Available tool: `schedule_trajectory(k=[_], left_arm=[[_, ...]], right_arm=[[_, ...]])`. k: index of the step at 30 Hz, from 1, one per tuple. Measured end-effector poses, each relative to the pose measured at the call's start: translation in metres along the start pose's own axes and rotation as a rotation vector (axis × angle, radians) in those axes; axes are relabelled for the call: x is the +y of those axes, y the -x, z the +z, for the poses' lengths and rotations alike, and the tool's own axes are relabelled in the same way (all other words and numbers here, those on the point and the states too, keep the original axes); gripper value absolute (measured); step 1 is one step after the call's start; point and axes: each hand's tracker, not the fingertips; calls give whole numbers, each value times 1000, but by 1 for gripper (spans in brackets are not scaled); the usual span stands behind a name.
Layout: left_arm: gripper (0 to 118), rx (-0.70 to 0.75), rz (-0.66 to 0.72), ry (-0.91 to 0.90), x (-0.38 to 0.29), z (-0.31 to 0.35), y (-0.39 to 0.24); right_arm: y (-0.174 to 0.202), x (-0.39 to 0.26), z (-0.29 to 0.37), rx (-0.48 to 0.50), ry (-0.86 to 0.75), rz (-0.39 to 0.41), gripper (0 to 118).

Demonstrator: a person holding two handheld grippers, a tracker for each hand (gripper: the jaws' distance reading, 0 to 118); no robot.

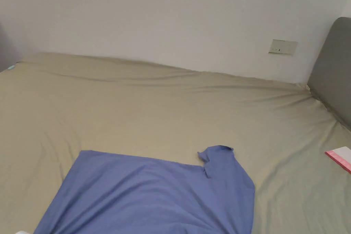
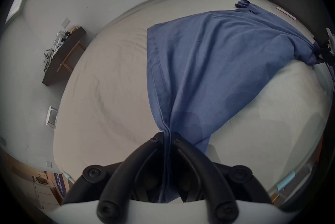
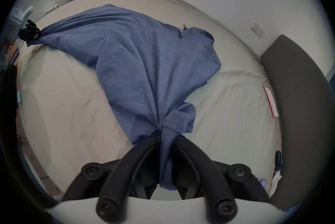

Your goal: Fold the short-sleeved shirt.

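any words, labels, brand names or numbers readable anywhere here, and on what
No text can be read.
Blue shirt: no print or label showing.
Pink-edged white card on the bed: blank from here.
Wall plate: marks too small.
Purple sign by the bed in the left gripper view: white marks, too blurred.

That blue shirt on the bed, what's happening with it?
A person is working on the blue shirt with two hand-held grippers. The left gripper has its jaws shut on a hemmed edge, and the right gripper pinches a bunched part at the other end. The shirt hangs stretched between them, its far part lying on the bed, not yet folded.
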Motion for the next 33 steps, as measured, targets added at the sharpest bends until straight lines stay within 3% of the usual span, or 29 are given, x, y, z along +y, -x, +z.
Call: schedule_trajectory(k=[5, 14, 19, 20, 21, 22, 23, 24, 27, 33], left_arm=[[6, -5, -25, 42, -31, 24, 6], [6, -79, -33, 111, -55, 23, -3], [7, -75, 11, 82, -50, 23, 0], [14, -85, 34, 66, -46, 25, 3], [28, -99, 69, 25, -42, 30, 5], [61, -105, 88, -4, -37, 34, 8], [95, -109, 113, -43, -29, 39, 11], [117, -103, 126, -82, -19, 47, 13], [111, -89, 177, -276, 19, 86, 16], [107, -78, 347, -783, 87, 202, 15]], right_arm=[[9, -21, 29, 36, 85, 20, 12], [5, -56, 48, 131, 201, -125, 12], [4, -47, 48, 120, 206, -137, 13], [1, -43, 50, 92, 178, -142, 19], [-3, -39, 54, 52, 148, -151, 36], [-9, -34, 60, 25, 125, -171, 79], [-16, -26, 67, 22, 90, -201, 103], [-24, -17, 79, -7, 34, -241, 109], [-46, 19, 120, -73, -158, -315, 109], [-43, 96, 213, -249, -587, -351, 109]])
